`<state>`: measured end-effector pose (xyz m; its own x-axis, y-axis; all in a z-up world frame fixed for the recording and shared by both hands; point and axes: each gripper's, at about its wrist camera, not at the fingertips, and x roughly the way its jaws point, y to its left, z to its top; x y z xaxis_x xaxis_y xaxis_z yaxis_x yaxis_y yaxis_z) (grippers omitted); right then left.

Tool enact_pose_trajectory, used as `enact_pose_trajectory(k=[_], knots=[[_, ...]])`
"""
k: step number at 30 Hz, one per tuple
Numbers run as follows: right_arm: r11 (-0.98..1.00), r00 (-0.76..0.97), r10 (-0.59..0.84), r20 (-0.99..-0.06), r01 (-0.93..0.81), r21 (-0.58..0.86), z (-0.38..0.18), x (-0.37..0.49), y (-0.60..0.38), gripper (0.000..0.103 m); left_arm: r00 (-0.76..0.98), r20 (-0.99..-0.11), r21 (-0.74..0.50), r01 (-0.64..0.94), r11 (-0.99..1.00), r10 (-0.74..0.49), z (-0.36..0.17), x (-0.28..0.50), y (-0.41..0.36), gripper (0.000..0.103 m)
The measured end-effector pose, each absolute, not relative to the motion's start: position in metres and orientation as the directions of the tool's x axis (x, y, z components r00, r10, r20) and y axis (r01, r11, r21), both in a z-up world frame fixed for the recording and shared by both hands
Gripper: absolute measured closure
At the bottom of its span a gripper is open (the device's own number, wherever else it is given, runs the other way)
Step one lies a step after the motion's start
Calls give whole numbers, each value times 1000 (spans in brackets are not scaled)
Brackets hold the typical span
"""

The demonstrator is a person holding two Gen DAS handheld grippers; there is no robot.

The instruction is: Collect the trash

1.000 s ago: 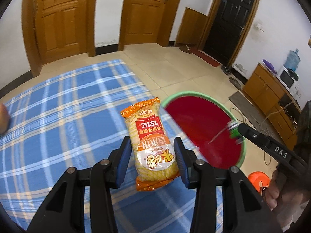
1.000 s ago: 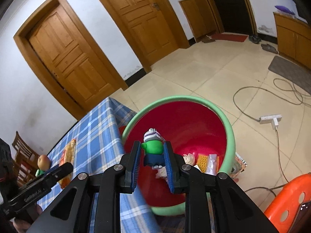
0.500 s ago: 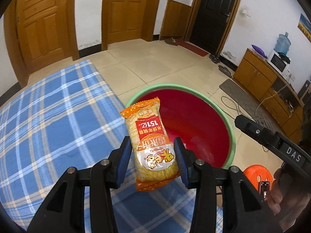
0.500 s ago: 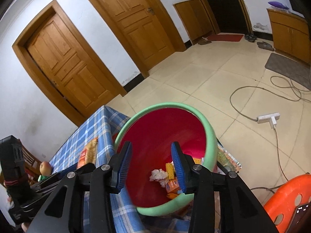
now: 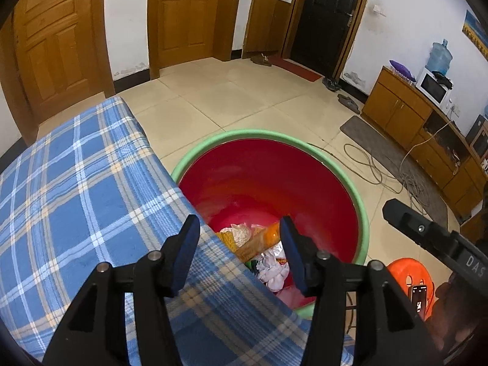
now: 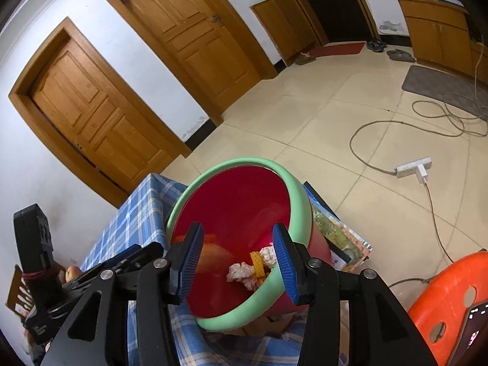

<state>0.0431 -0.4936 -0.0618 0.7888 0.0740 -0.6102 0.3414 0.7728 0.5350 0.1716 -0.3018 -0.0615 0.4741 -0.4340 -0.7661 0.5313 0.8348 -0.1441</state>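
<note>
A red bin with a green rim (image 5: 244,134) stands against the edge of the blue plaid table (image 5: 76,198). My left gripper (image 5: 238,228) hangs over the table edge and the bin; its jaws are opening with nothing between them. Down in the bin lie the orange snack packet (image 5: 256,242) and crumpled tissues (image 5: 274,270). In the right wrist view my right gripper (image 6: 238,235) is above the bin's rim (image 6: 231,164), jaws opening and empty, with tissue (image 6: 241,273) and a yellow wrapper (image 6: 257,263) below. The left gripper's body (image 6: 122,262) shows at the left.
An orange plastic stool (image 5: 408,274) with a phone on it stands right of the bin. Cables and a power strip (image 6: 413,167) lie on the tiled floor. An apple (image 6: 71,273) sits on the table. A flat printed board (image 6: 338,235) lies behind the bin.
The left gripper let go of the orange snack packet, which fell into the bin. The right gripper released the small green figure and spread its jaws. Both grippers shifted over the bin.
</note>
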Motion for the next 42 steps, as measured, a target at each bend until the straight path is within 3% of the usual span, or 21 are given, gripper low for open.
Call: enact_pose_trajectory(k=[7, 16, 24, 32, 42], knots=[[793, 791, 91, -605, 311, 525, -52, 41, -481, 53, 500, -759, -136, 504, 853, -417, -51, 160, -284, 49], [846, 798, 99, -595, 247, 472, -21, 33, -443, 34, 561, -739, -120, 435, 892, -373, -30, 129, -235, 42], [884, 803, 143, -579, 159, 439, 3, 22, -394, 31, 651, -701, -109, 307, 945, -293, -4, 101, -172, 40], [913, 816, 162, -555, 90, 398, 22, 2, -344, 25, 715, -666, -86, 209, 974, -212, 14, 71, -121, 24], [944, 827, 137, -545, 58, 325, 28, -18, -292, 23, 755, -638, -94, 115, 989, -148, 23, 38, -79, 20]])
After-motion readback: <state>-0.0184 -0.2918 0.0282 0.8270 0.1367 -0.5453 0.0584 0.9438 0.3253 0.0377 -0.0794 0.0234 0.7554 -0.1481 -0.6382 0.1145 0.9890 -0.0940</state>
